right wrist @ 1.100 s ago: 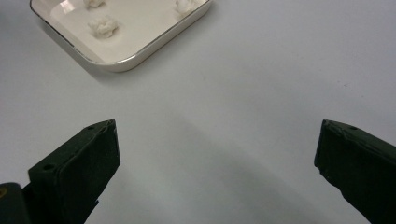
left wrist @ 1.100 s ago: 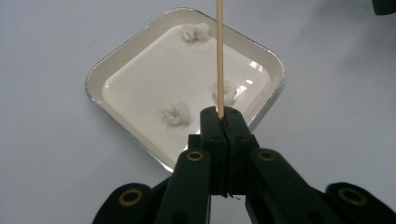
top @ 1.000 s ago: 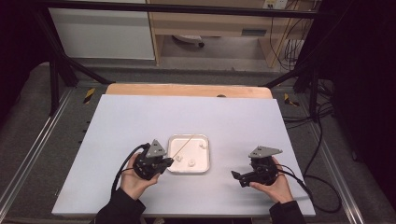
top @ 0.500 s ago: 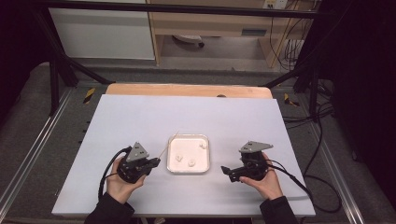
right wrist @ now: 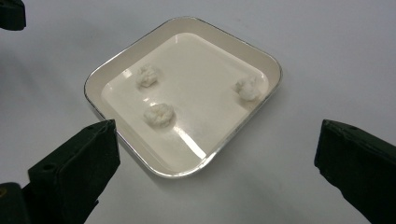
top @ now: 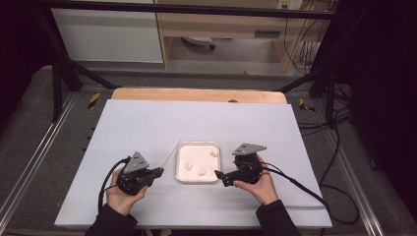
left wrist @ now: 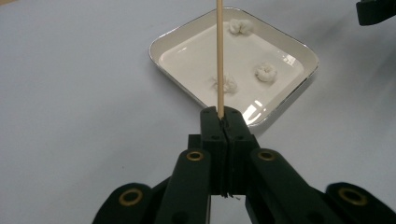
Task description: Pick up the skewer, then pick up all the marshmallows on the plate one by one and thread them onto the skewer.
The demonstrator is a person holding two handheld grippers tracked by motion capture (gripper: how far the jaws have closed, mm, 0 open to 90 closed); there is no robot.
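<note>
A square white tray (top: pixel 196 143) in the middle of the table holds three small white lumps (top: pixel 187 165). My left gripper (top: pixel 160 171) sits left of the tray and is shut on the near end of a thin wooden skewer (top: pixel 171 154), which slants toward the tray's far left corner. In the left gripper view the jaws (left wrist: pixel 223 114) pinch the skewer (left wrist: pixel 219 51) as it runs over the tray (left wrist: pixel 154 46). My right gripper (top: pixel 221 178) is at the tray's near right corner, open. Its view (right wrist: pixel 215 133) shows the wide jaws framing the tray (right wrist: pixel 275 65) and lumps (right wrist: pixel 159 115), with nothing gripped.
The tray rests on a pale blue-grey sheet (top: pixel 147 123) over a wooden table. Black cables (top: pixel 305 191) trail from both grippers toward the near edge. Metal frame rails (top: pixel 64 83) flank the table, with shelving behind.
My left gripper has drawn back to the left with the skewer, off the tray. My right gripper has moved left, up to the tray's near right corner.
</note>
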